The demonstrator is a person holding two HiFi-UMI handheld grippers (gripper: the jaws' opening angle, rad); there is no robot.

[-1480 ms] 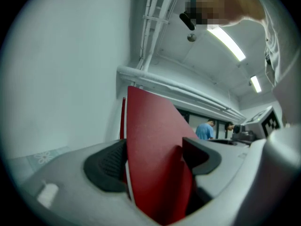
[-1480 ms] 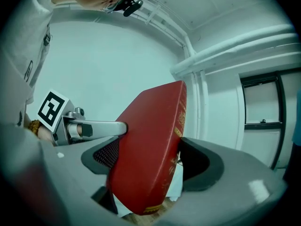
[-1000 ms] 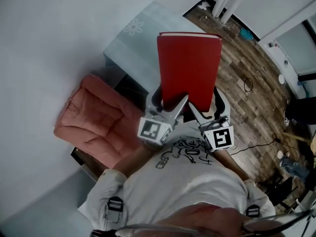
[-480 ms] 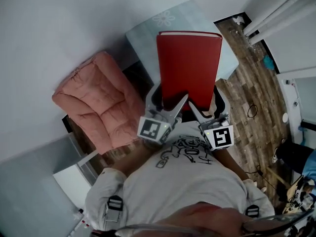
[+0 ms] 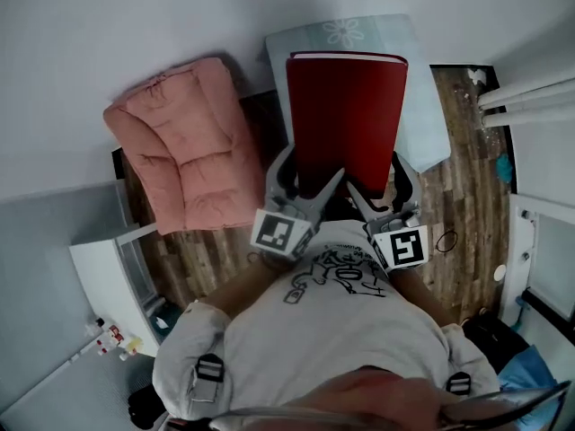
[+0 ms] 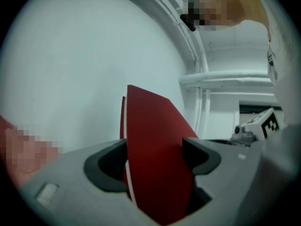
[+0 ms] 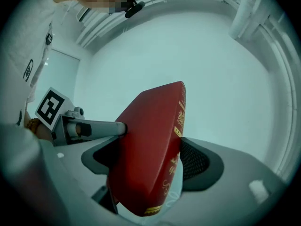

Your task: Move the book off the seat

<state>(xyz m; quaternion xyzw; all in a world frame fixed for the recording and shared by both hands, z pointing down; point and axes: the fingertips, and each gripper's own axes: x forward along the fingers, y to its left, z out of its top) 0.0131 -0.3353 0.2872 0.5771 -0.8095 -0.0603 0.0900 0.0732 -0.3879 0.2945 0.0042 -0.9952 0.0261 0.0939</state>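
A red hardcover book [image 5: 346,115] hangs in the air in front of me, held flat by its near edge. My left gripper [image 5: 305,185] is shut on its left corner and my right gripper [image 5: 370,194] on its right corner. In the left gripper view the book [image 6: 157,145] stands edge-on between the dark pads [image 6: 200,154]. In the right gripper view its gilt-lettered spine [image 7: 176,140] presses against the mesh pad [image 7: 195,161]. The pink cushioned seat [image 5: 184,151] lies to the left of the book with nothing on it.
A pale table [image 5: 422,106] with a flower mark lies under the book's far end. A white cabinet [image 5: 108,272] stands at lower left, white poles [image 5: 530,97] at the right. Wood-plank floor [image 5: 458,241] runs around the seat and table.
The book stays in both grippers while the room has swung round beneath it. The pink seat has slid further to the left and up, and the pale table now lies under the book's far end.
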